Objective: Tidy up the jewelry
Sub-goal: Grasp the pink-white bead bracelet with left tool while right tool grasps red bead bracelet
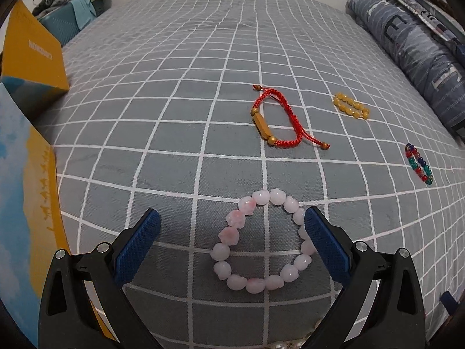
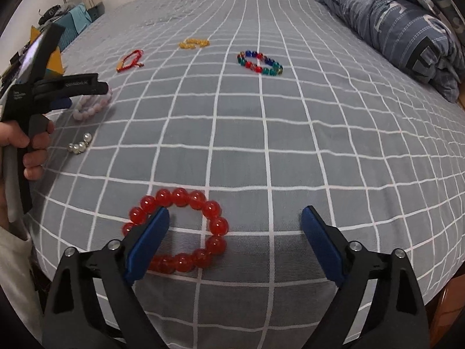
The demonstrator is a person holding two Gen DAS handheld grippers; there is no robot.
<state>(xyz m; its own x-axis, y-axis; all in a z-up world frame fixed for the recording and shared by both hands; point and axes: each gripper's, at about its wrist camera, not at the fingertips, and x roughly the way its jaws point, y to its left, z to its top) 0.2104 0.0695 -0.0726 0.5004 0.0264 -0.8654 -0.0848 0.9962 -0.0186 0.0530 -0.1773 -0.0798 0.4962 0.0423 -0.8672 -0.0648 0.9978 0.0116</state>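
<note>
In the left wrist view, our left gripper [image 1: 232, 223] hangs tilted down with jaws wide, not yet pressing the pink bracelet [image 1: 263, 241] that lies on the bed cover [image 1: 174, 110] between them. If we close off-centre, beads may roll away.

In the right wrist view, our right gripper [image 2: 235, 221] is also spread wide and tilted down. The red bracelet [image 2: 180, 231] lies under its left finger, so closing may only push it aside.

The pearl piece [image 1: 286, 344] is cut off at six o'clock; the red bead bracelet [image 2: 186, 229] is partly covered by a blue pad — the box lettering [image 1: 40, 51] stays unreadable.
</note>
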